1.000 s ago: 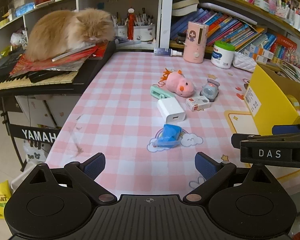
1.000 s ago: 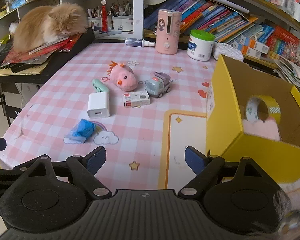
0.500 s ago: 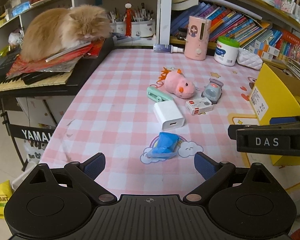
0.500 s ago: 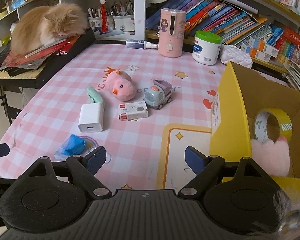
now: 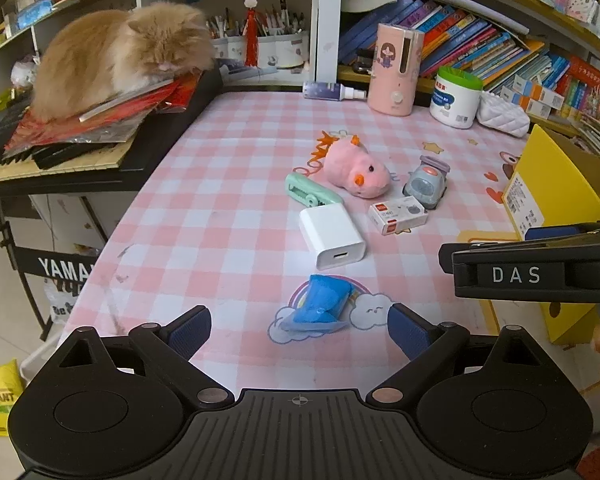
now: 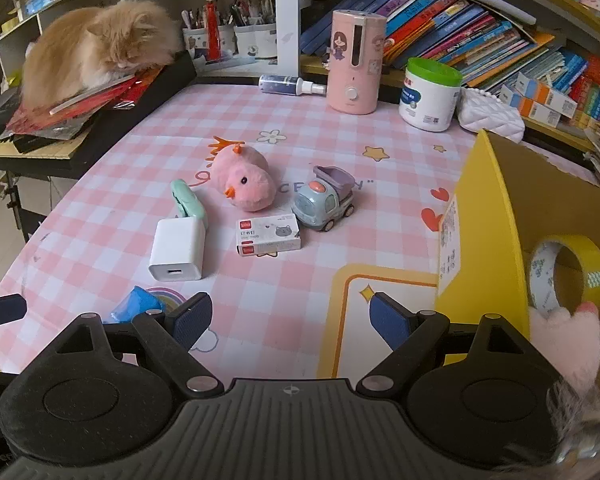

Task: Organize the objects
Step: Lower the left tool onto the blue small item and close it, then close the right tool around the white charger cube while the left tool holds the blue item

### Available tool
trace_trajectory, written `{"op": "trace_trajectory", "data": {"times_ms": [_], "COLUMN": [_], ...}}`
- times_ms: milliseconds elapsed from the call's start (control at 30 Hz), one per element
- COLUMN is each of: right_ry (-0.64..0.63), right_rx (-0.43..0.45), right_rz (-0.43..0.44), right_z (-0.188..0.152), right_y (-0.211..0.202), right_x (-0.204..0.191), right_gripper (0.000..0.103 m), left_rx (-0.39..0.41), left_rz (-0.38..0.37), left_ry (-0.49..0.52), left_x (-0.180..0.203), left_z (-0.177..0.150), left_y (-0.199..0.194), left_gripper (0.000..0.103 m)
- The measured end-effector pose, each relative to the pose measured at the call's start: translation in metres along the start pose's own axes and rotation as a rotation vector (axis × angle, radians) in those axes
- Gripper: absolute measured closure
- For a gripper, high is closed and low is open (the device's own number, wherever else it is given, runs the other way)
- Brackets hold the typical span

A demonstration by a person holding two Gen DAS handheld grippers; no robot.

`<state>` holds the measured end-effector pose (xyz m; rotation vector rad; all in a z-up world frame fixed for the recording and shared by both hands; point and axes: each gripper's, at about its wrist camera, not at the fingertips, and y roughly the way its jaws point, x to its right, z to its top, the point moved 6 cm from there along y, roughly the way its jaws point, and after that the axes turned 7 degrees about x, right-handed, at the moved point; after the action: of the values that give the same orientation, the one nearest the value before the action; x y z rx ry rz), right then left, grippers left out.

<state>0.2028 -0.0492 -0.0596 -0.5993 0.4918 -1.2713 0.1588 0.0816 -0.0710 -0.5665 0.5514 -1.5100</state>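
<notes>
Looking along the left gripper, its fingers stand wide apart and empty, aimed down at the blue crumpled packet lying just ahead on the surface, probably the first pick. Beyond it the white charger, pink plush chick and toy truck sit loosely clustered, unsorted.

From the right wrist, the right gripper is likewise spread and holds nothing. The yellow box stands open beside it, tape roll inside, apparently the place for collecting things.
</notes>
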Motion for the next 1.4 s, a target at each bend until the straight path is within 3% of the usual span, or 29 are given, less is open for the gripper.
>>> {"op": "trace_trajectory", "data": {"times_ms": [167,567,633,767,967,1100,1400], "right_ry": [-0.001,-0.021,-0.034,-0.049,-0.063,-0.096,-0.208], "right_rx": [-0.011,-0.027,-0.025,-0.025,-0.028,-0.063,-0.106], "right_rz": [0.012,0.056,0.070,0.100,0.163,0.242,0.248], "right_z": [0.004,0.013,0.014,0.017,0.025,0.028,0.025], "right_y": [0.009,0.029,0.031,0.036,0.046,0.062,0.097], "right_x": [0.003,0.002,-0.001,-0.008,-0.028,-0.054,-0.093], "right_gripper": [0.018,0.018,0.018,0.018,0.019,0.034,0.041], "left_rx": [-0.010,-0.068,-0.081,-0.078,-0.046,-0.047,-0.027], "left_rz": [-0.017,-0.060,-0.043,-0.064,-0.023,0.016,0.041], "left_ry": [0.010,0.029,0.029,-0.026,-0.108,-0.160,-0.201], "left_x": [0.007,0.017,0.014,0.004,-0.021,-0.039,-0.056], "left_z": [0.002,-0.002,-0.003,-0.003,-0.001,-0.006,-0.006], "left_y": [0.012,0.050,0.055,0.054,0.037,0.028,0.015], "left_gripper": [0.014,0.059,0.071,0.076,0.077,0.077,0.077]}}
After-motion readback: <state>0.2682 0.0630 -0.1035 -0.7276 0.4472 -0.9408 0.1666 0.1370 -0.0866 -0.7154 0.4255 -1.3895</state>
